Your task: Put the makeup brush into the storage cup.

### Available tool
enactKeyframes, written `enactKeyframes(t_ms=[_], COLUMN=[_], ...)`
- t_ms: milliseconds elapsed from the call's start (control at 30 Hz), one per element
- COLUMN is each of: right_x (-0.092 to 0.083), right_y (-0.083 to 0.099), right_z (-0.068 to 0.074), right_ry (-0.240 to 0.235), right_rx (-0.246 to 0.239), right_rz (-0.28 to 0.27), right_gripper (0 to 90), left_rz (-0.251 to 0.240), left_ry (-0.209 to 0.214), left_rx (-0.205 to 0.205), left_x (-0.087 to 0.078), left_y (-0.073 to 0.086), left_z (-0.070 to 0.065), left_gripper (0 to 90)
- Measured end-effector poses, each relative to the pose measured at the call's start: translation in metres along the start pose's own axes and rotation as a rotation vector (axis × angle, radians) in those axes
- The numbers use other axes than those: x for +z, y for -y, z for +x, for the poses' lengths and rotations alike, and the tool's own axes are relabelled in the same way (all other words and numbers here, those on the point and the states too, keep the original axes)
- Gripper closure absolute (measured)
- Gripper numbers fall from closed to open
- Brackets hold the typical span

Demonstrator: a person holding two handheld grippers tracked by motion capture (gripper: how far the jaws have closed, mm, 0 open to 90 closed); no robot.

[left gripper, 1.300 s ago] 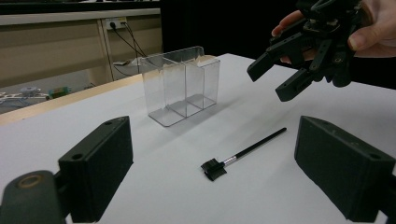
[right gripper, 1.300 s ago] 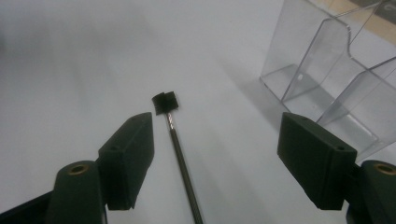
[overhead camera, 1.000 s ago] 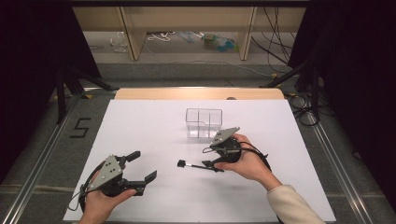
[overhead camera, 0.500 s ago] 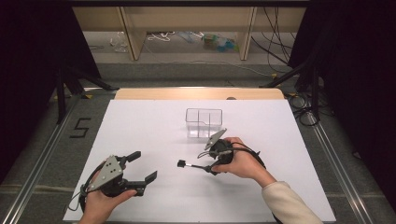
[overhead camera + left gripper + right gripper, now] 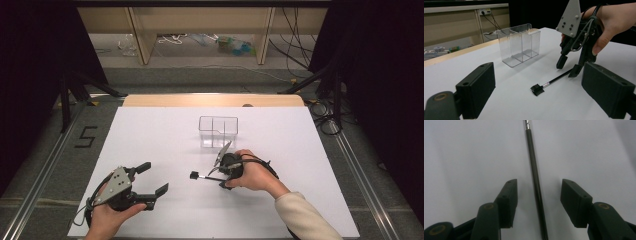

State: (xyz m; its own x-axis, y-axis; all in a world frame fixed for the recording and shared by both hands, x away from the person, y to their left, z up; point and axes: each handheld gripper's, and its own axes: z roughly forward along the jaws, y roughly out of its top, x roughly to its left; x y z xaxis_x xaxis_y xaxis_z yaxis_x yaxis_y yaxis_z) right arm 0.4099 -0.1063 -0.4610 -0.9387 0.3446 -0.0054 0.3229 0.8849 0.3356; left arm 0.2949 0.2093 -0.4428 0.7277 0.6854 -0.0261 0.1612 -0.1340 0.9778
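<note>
The brush (image 5: 204, 176), a thin black one with a small square head, lies flat on the white table (image 5: 310, 150) just below the centre of the high view. Biggest thing near it is the clear two-compartment box (image 5: 218, 131), standing a bit above it. The right gripper (image 5: 219, 175) sits over the handle end, jaws half open and just been closing, handle between them with gaps on both sides. The left gripper (image 5: 155, 179), lower left, is spread wide with nothing in it.
</note>
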Motion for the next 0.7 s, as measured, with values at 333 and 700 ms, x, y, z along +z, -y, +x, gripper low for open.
enactKeyframes(t_ms=[333,700], right_x=[0.001,0.001], right_y=[-0.007,-0.015], right_z=[0.001,0.003], right_ry=[0.006,0.003], right_rx=[-0.004,-0.057], right_rz=[0.050,0.124], right_gripper=[54.3,76.8], left_rz=[0.000,-0.001], left_ry=[-0.001,0.000], left_rx=[0.000,-0.001], left_x=[0.000,0.000], left_y=[0.000,0.000], left_z=[0.000,0.000], left_gripper=[11.9,11.9])
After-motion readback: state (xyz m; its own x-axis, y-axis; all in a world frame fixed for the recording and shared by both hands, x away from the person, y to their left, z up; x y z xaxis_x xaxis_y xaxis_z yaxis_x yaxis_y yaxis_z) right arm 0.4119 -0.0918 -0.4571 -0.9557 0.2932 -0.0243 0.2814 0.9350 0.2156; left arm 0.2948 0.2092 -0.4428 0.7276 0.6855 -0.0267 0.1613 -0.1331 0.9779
